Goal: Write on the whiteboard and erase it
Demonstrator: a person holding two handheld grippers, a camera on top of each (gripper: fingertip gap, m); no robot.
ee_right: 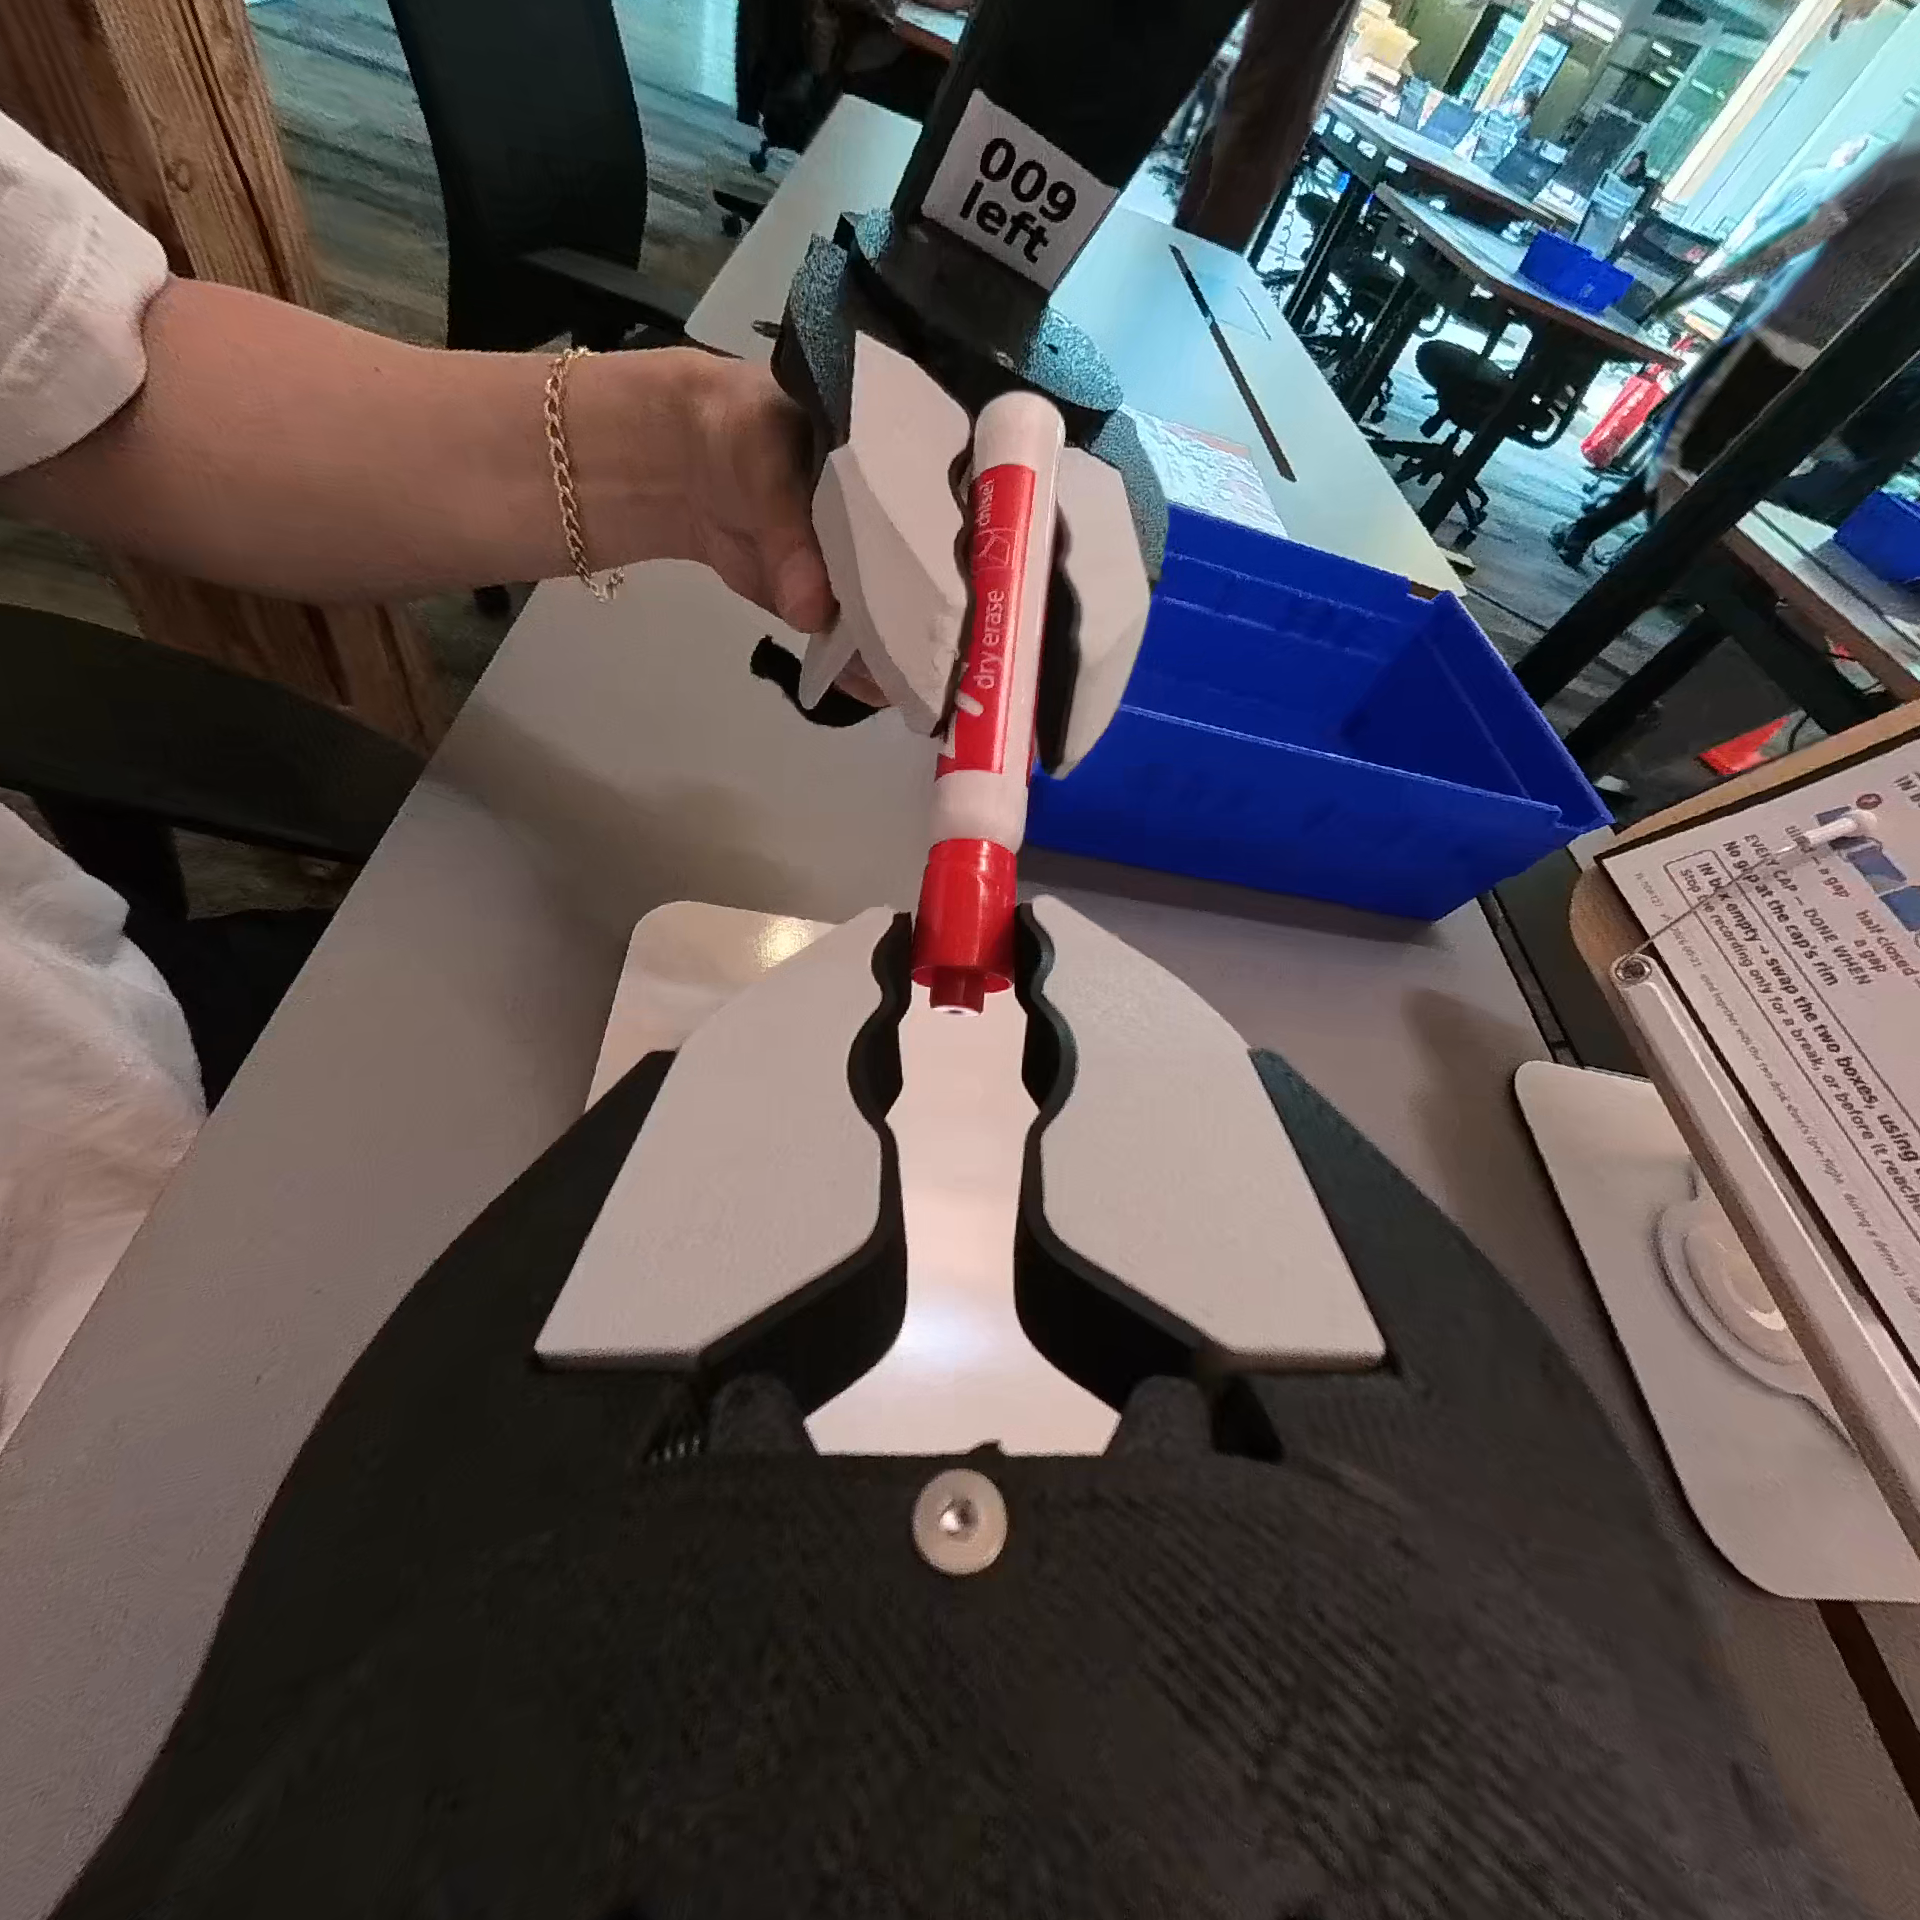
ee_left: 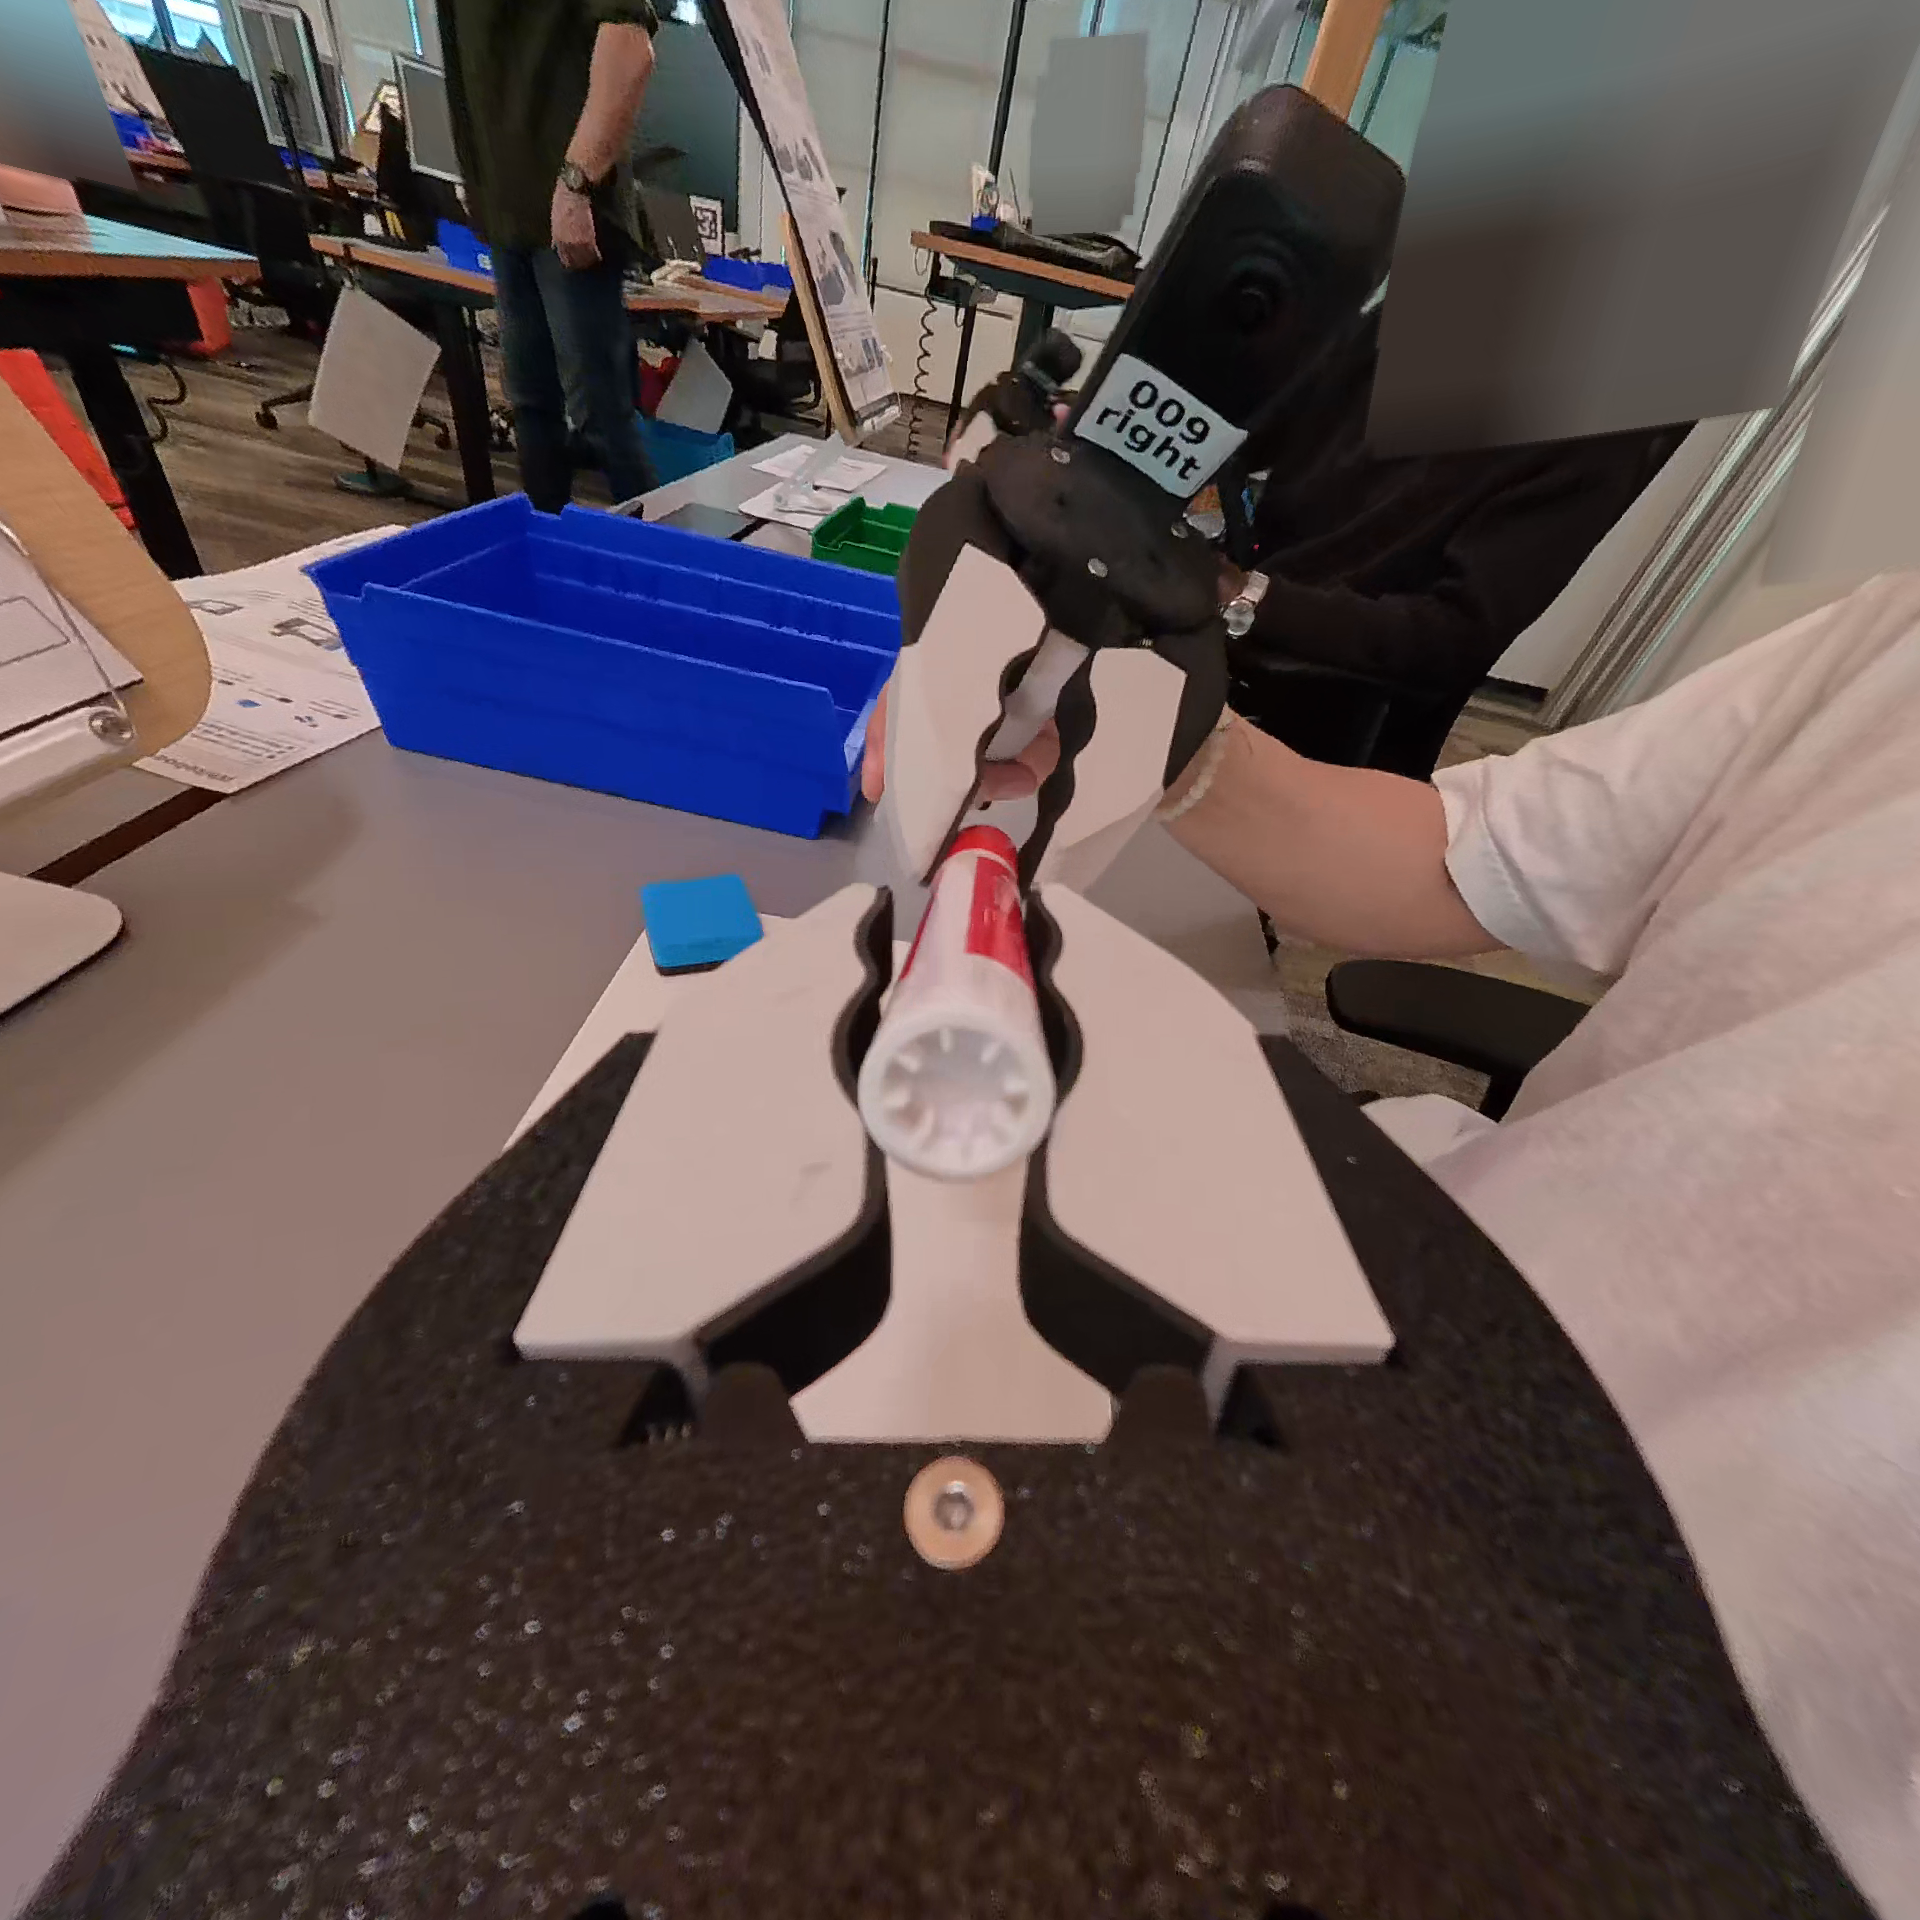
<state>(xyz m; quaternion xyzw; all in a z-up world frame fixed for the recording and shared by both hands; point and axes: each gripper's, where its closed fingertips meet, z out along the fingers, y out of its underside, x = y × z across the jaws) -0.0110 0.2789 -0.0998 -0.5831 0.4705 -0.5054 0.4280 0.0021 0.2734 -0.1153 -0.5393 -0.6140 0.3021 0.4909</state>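
Between both grippers, marker (ee_right: 1000, 623) spans lengthwise, cap (ee_right: 964, 921) toward right gripper (ee_right: 961, 961).

I saw a red-and-white dry-erase marker (ee_right: 995, 623) held in mid-air, red cap (ee_right: 964, 914) on and pointing toward six o'clock, a small white whiteboard (ee_right: 707, 966) flat below, a blue eraser (ee_left: 698, 921) on its ten o'clock corner.

Open-plan workshop: behind the grey table (ee_left: 312, 935), long wooden desks (ee_left: 665, 296) and black office chairs (ee_right: 1475, 384) stand on wood-look flooring (ee_left: 260, 436), daylight beyond.
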